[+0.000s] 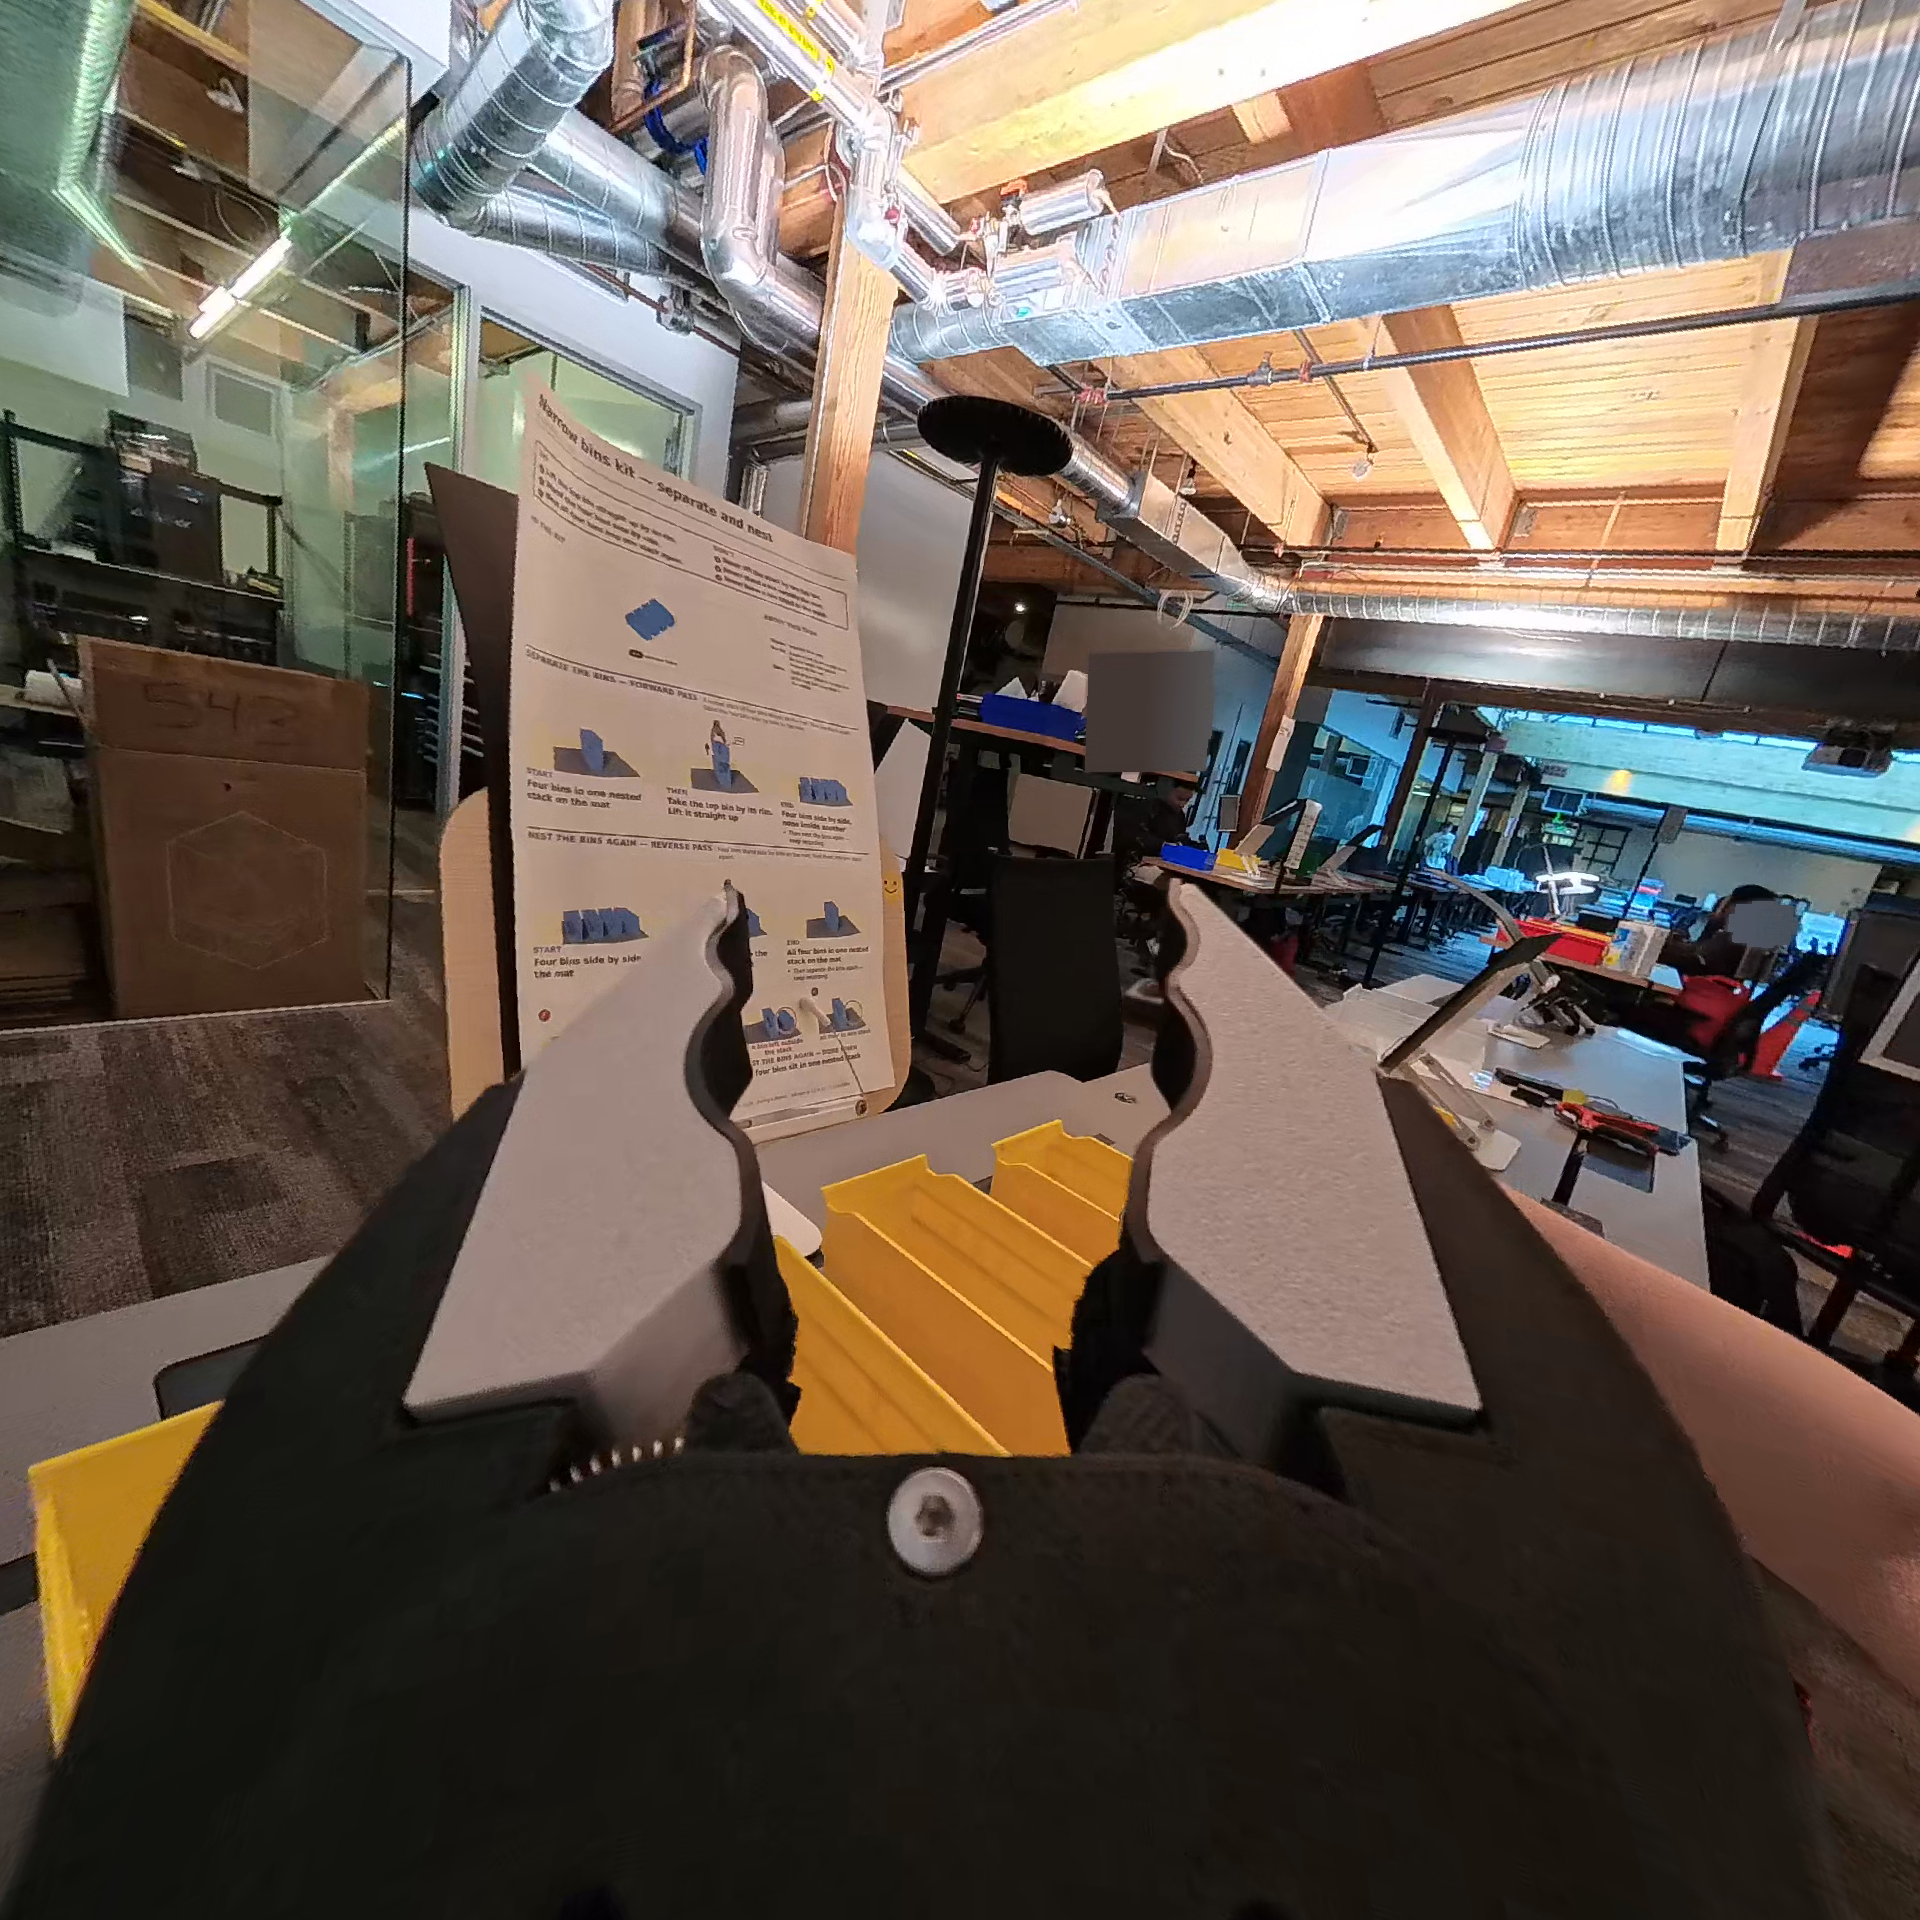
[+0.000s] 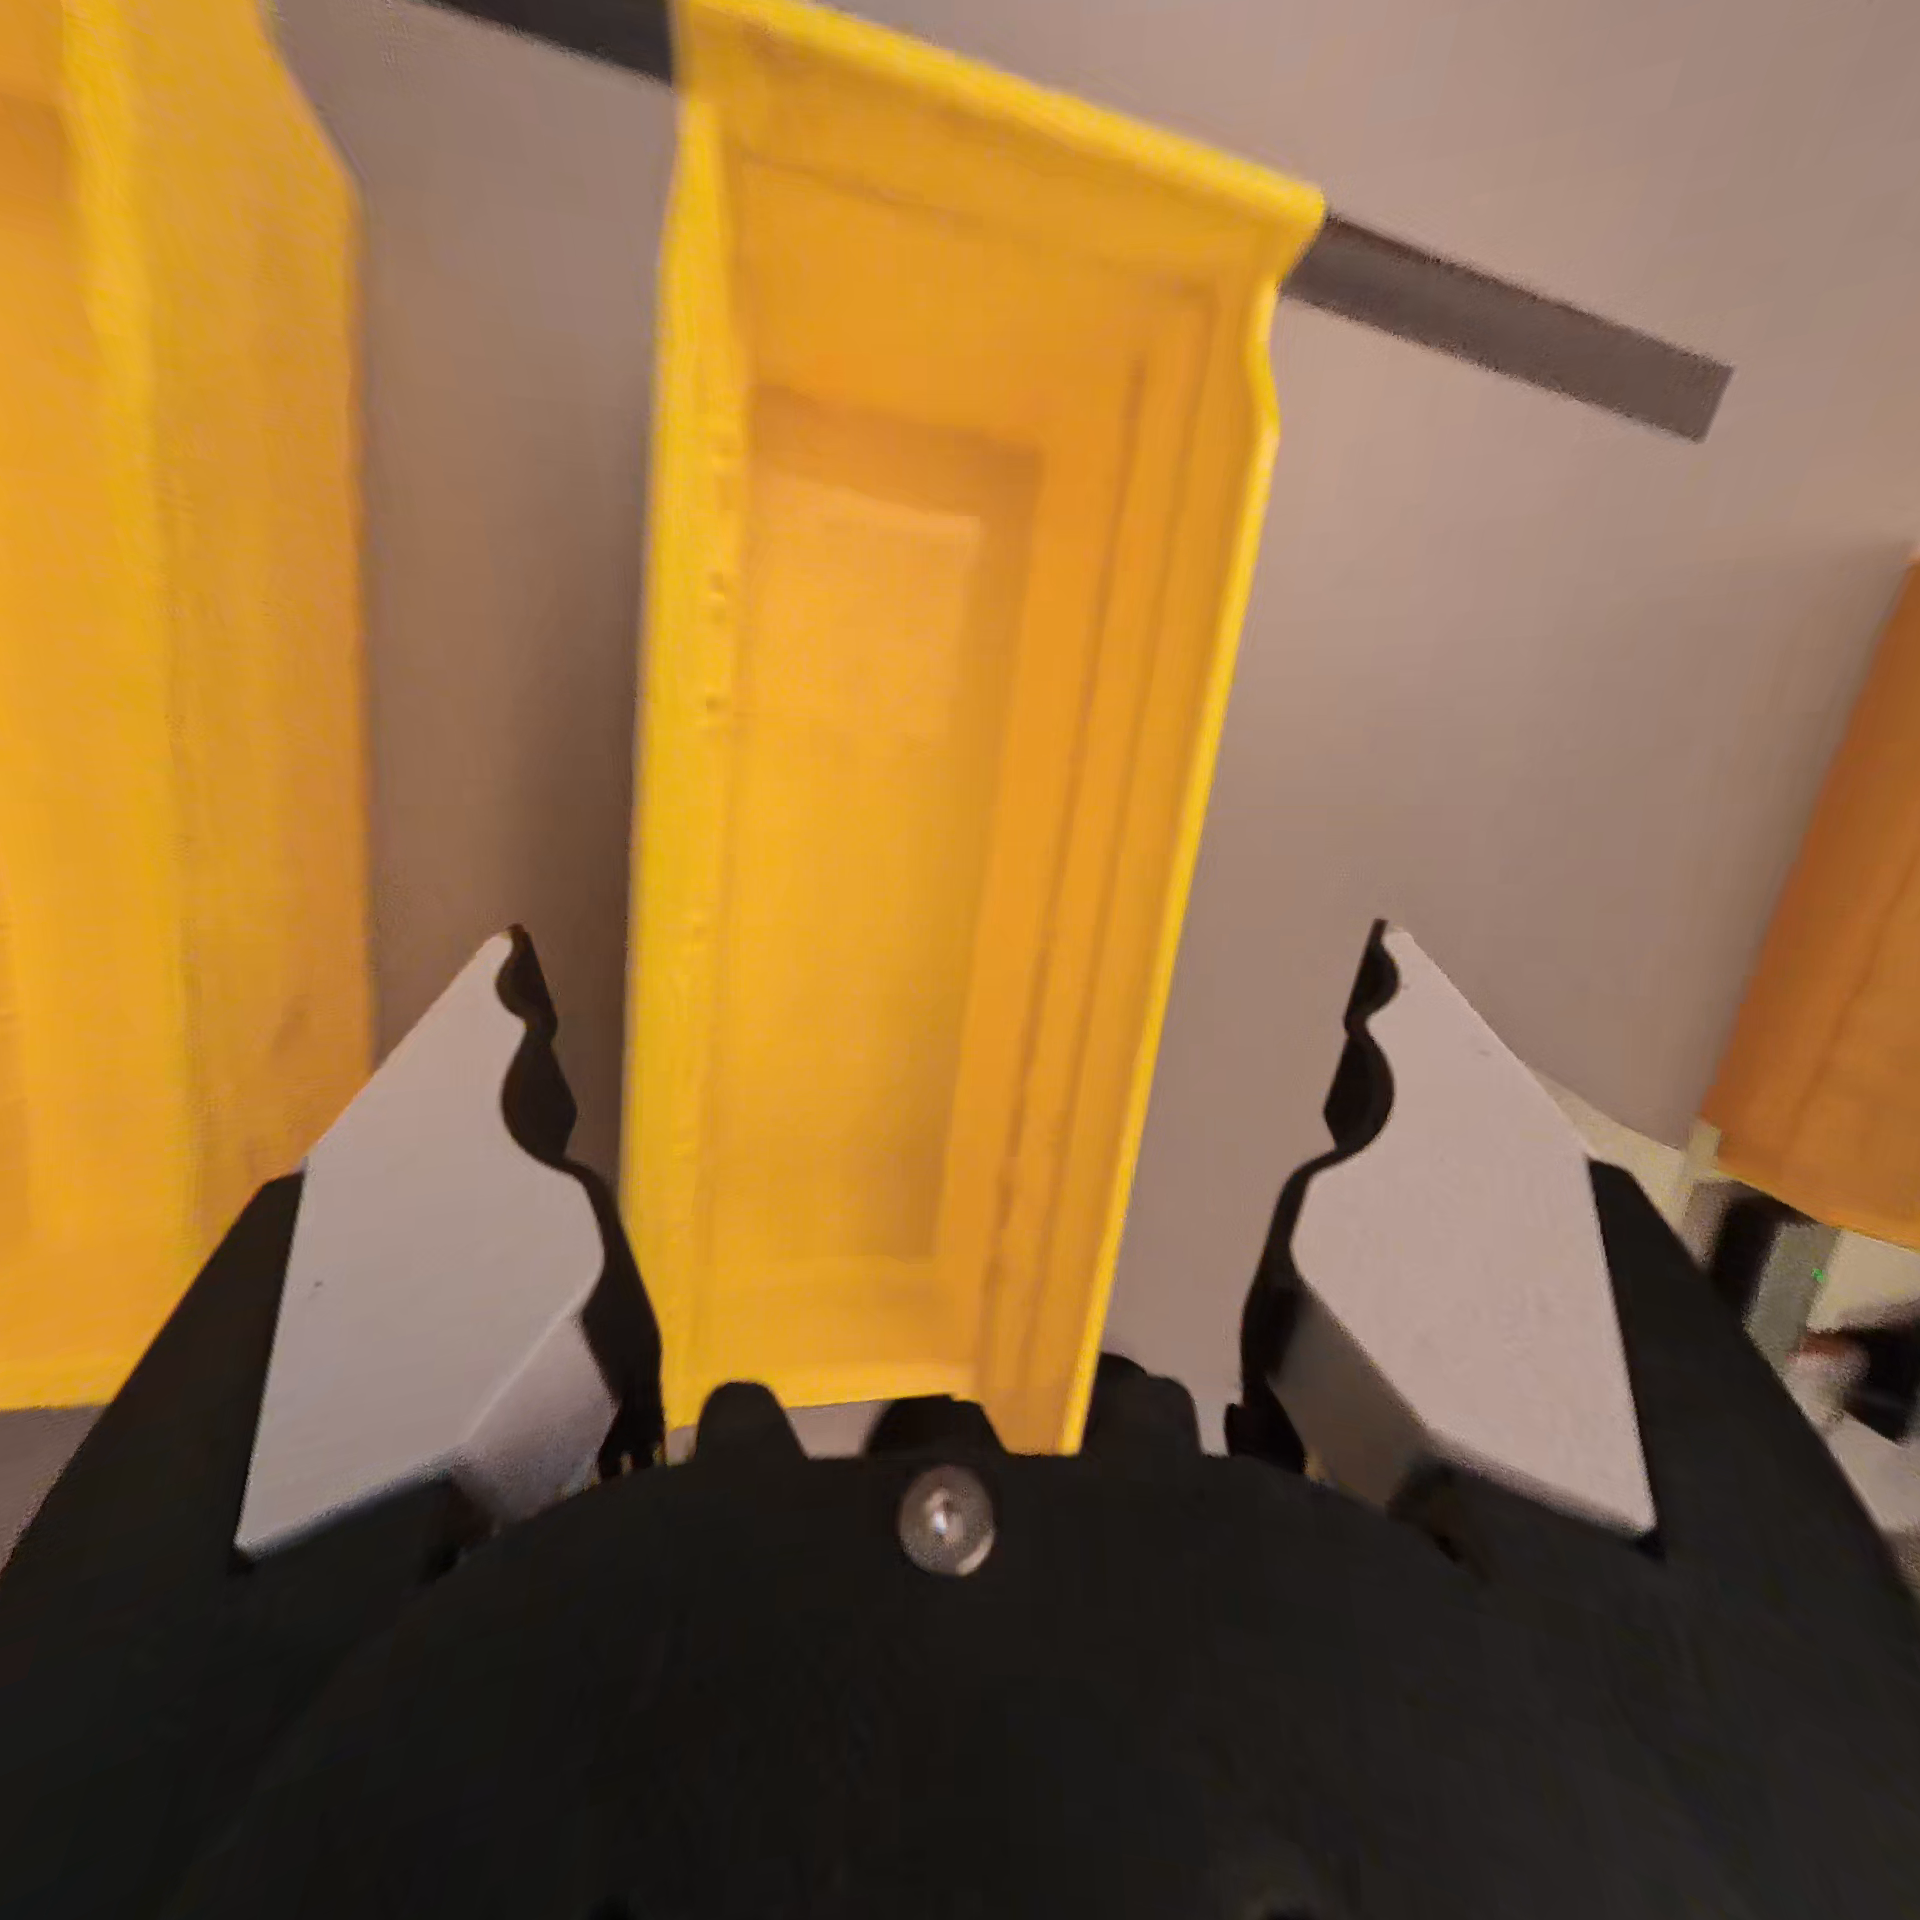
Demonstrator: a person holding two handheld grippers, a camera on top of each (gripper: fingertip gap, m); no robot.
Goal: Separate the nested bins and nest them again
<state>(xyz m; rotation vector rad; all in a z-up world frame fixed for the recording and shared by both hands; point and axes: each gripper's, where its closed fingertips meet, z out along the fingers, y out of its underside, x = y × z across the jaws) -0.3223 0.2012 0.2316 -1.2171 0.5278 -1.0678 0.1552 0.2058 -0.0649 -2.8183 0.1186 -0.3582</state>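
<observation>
In the left wrist view my left gripper (image 1: 953, 904) is open and empty, raised and tilted up above the table. Below its fingers stand narrow yellow bins side by side: one (image 1: 935, 1236) in the middle, one (image 1: 1060, 1169) farther right, and one (image 1: 83, 1558) at the lower left. In the right wrist view my right gripper (image 2: 945, 935) is wide open and looks down into a yellow bin (image 2: 935, 623) on the grey table (image 2: 1455, 623). The bin lies between the fingers with a gap on each side, so neither pad touches it. Another yellow bin (image 2: 156, 623) stands to its left and one (image 2: 1839, 935) to its right.
A printed instruction sheet (image 1: 686, 727) stands on a board at the table's far edge. A cardboard box (image 1: 229, 831) and a glass wall are at the left, a black chair (image 1: 1049, 956) behind. A person's arm (image 1: 1714, 1455) is at the right. A dark strip (image 2: 1507, 322) crosses the table.
</observation>
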